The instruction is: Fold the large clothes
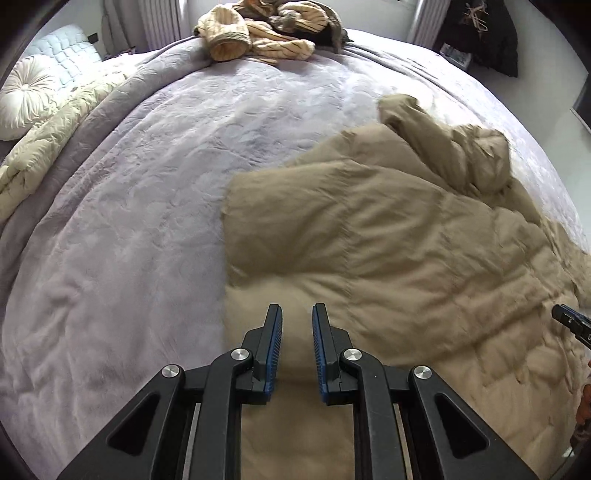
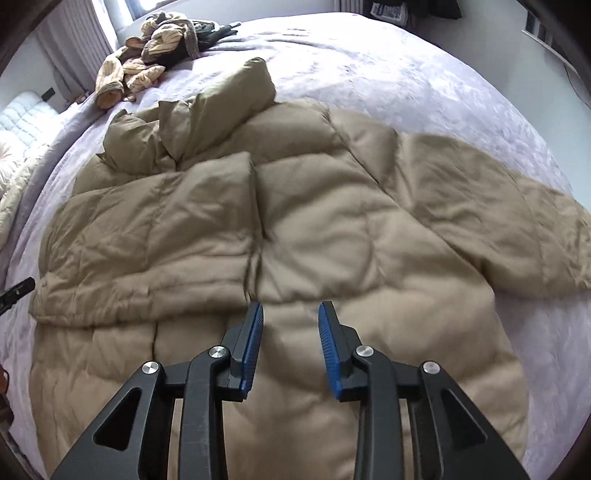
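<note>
Over the tan puffer jacket [image 2: 332, 229], its sleeve cut off, both claws gape empty.

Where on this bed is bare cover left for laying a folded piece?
Bare lilac bedspread runs wide between the tan puffer jacket, the cream duvet by the pillows, and the striped clothes heap at the far edge. More lies beyond the jacket's outstretched sleeve. The jacket's side is crowded.

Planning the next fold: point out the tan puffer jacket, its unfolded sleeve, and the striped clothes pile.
Tan puffer jacket [image 2: 369, 258], right wrist view, back panel.
Unfolded sleeve [image 2: 517, 221], right wrist view, mid-sleeve.
Striped clothes pile [image 1: 258, 33], left wrist view, centre.
</note>
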`<move>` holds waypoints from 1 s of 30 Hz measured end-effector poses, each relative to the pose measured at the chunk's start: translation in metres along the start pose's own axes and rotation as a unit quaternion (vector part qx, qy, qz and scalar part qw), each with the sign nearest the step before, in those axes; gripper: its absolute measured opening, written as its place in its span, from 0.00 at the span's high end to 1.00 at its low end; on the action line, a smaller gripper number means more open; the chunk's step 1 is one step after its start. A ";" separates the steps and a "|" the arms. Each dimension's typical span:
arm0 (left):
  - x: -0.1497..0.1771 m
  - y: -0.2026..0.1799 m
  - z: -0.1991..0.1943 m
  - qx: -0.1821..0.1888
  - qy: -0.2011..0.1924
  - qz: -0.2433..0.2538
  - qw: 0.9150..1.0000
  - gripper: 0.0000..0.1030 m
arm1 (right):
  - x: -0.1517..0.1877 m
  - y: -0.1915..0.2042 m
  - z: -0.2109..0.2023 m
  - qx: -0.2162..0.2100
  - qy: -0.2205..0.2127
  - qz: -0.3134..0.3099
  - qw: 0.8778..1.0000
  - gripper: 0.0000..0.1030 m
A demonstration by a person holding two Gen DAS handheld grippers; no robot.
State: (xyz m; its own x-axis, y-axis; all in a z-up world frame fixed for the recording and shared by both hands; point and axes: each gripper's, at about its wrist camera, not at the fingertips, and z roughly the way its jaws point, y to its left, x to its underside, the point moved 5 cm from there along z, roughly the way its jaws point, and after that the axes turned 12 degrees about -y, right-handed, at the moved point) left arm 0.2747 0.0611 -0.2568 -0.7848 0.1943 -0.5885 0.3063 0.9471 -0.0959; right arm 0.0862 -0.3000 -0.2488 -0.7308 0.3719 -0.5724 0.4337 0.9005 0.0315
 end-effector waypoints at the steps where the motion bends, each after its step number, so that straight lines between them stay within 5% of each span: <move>1: 0.004 -0.007 -0.004 0.006 0.004 -0.001 1.000 0.82 | 0.002 -0.002 -0.004 -0.003 0.001 0.008 1.000 0.67; 5: 0.016 -0.039 -0.015 0.025 0.025 -0.003 0.999 0.82 | 0.011 -0.013 -0.024 -0.019 0.003 0.042 0.999 0.54; 12: 0.028 -0.107 -0.024 0.049 0.045 0.028 0.997 0.80 | 0.023 -0.038 -0.048 -0.037 0.013 0.101 0.994 0.45; 13: 0.030 -0.114 -0.025 0.051 0.046 0.031 0.997 0.69 | 0.025 -0.045 -0.051 -0.040 0.013 0.108 0.993 0.43; 14: 0.031 -0.122 -0.025 0.051 0.046 0.035 0.997 0.29 | 0.026 -0.048 -0.052 -0.040 0.013 0.111 0.993 0.40; 15: 0.031 -0.130 -0.028 0.042 0.040 0.037 0.998 0.03 | 0.027 -0.054 -0.055 -0.041 0.013 0.116 0.992 0.39; 27: 0.023 -0.214 -0.028 0.029 0.039 0.081 0.996 0.01 | 0.031 -0.126 -0.070 -0.066 0.002 0.197 0.978 0.21; 30: 0.023 -0.235 -0.024 0.024 0.047 0.094 0.994 0.01 | 0.029 -0.150 -0.073 -0.071 -0.010 0.224 0.972 0.07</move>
State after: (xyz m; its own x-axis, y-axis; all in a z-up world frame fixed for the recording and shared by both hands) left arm 0.1722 -0.1509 -0.2285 -0.7573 0.3911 -0.5230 0.4756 0.8791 -0.0311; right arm -0.0381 -0.4075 -0.2106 -0.4744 0.7302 -0.4917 0.6279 0.6721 0.3923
